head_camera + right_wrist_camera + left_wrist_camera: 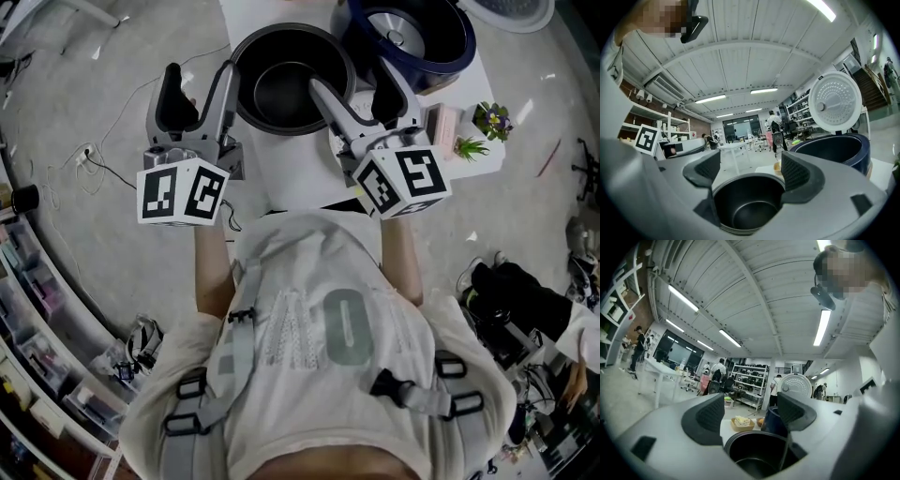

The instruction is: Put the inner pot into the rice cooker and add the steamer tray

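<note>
The black inner pot stands empty on the white table, straight ahead of me. Behind it to the right is the dark blue rice cooker, its white lid swung up. My left gripper is open at the pot's left side, one finger close to the rim. My right gripper is open at the pot's right rim, one finger over the rim. In the left gripper view the pot lies low between the open left gripper. The right gripper frames the pot, with the cooker to the right.
Two small potted plants and a pink box sit at the table's right edge. A small tray of food lies beyond the pot. Cables run over the floor at left, and shelves line the left wall.
</note>
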Demonstrator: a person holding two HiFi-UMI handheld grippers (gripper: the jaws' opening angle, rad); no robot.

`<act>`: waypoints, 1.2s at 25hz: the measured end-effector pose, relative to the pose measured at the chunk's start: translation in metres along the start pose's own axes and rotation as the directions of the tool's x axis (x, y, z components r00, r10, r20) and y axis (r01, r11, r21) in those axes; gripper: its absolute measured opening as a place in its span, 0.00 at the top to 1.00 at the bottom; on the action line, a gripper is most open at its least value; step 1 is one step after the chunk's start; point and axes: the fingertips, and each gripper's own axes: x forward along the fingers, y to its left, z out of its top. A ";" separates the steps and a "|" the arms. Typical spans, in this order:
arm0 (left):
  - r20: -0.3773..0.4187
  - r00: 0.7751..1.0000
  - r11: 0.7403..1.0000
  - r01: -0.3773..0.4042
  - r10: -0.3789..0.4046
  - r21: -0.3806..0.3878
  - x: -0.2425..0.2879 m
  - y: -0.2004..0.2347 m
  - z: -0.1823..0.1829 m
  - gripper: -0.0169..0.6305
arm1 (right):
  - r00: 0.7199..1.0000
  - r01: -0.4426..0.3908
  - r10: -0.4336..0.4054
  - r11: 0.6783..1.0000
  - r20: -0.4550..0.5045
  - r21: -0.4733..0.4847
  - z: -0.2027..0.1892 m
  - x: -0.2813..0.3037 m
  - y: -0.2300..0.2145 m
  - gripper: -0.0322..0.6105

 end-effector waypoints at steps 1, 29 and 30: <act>-0.021 1.000 1.000 0.005 -0.005 -0.023 0.001 0.004 -0.008 0.46 | 1.000 0.011 -0.011 1.000 -0.013 0.017 -0.006 0.000 -0.005 0.33; -0.231 0.948 0.781 0.029 -0.220 -0.624 0.012 0.035 -0.152 0.46 | 0.977 0.090 0.020 0.865 -0.213 0.494 -0.133 0.015 -0.046 0.33; -0.226 0.948 0.780 0.035 -0.224 -0.625 0.012 0.035 -0.150 0.46 | 0.978 0.089 0.017 0.870 -0.210 0.486 -0.131 0.015 -0.044 0.33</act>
